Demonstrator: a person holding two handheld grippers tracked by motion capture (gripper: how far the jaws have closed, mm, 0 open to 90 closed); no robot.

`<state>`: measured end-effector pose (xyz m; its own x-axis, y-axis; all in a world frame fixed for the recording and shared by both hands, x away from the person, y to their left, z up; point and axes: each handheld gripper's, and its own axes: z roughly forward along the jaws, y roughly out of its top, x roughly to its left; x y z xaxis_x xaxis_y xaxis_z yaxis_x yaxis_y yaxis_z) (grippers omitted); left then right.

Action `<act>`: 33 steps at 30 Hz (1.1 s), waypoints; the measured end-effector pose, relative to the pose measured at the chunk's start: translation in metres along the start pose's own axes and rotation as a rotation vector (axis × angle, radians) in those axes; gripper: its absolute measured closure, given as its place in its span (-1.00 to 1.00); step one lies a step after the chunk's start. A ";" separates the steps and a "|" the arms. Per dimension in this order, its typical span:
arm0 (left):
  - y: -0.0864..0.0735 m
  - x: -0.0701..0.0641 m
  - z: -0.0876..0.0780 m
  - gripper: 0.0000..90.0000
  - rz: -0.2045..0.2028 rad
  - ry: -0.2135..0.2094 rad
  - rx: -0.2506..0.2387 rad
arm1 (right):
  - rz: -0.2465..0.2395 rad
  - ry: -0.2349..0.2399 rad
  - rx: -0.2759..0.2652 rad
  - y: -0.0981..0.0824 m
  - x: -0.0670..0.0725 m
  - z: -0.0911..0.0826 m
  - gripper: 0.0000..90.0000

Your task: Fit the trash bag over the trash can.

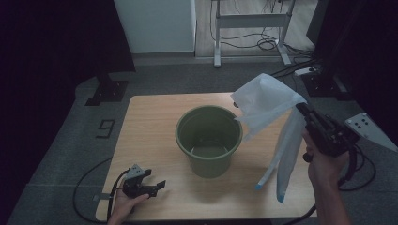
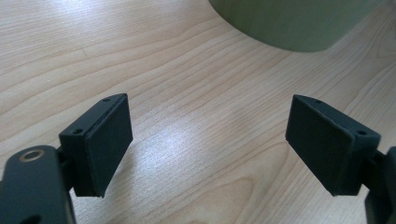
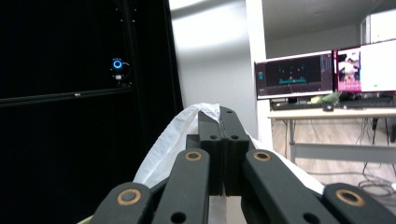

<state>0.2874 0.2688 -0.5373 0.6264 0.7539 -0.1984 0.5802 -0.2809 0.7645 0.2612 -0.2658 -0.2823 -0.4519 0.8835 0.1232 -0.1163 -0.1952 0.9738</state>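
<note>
Wooden table on grey floor, green bucket at its centre as landmark. Nearest, left of bucket at near table edge: left gripper resting low, jaws wide apart, nothing between. Right of bucket, raised above table: right gripper, jaws pressed together on white plastic bag; bag hangs beside bucket rim, blue-tipped ends dangling. Beyond bucket: desk frame, cables on floor.
</note>
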 end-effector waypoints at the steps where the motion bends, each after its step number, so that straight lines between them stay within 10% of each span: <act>1: 0.000 0.000 0.000 -0.68 -0.006 -0.003 -0.003 | -0.006 0.004 -0.004 0.003 0.002 0.000 0.98; 33: -0.001 0.004 -0.002 -0.68 -0.018 0.005 -0.024 | -0.091 0.110 0.139 -0.030 0.054 0.059 0.97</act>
<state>0.2883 0.2733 -0.5378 0.6130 0.7619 -0.2094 0.5791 -0.2529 0.7750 0.2922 -0.1869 -0.2932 -0.5397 0.8416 0.0190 -0.0412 -0.0489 0.9980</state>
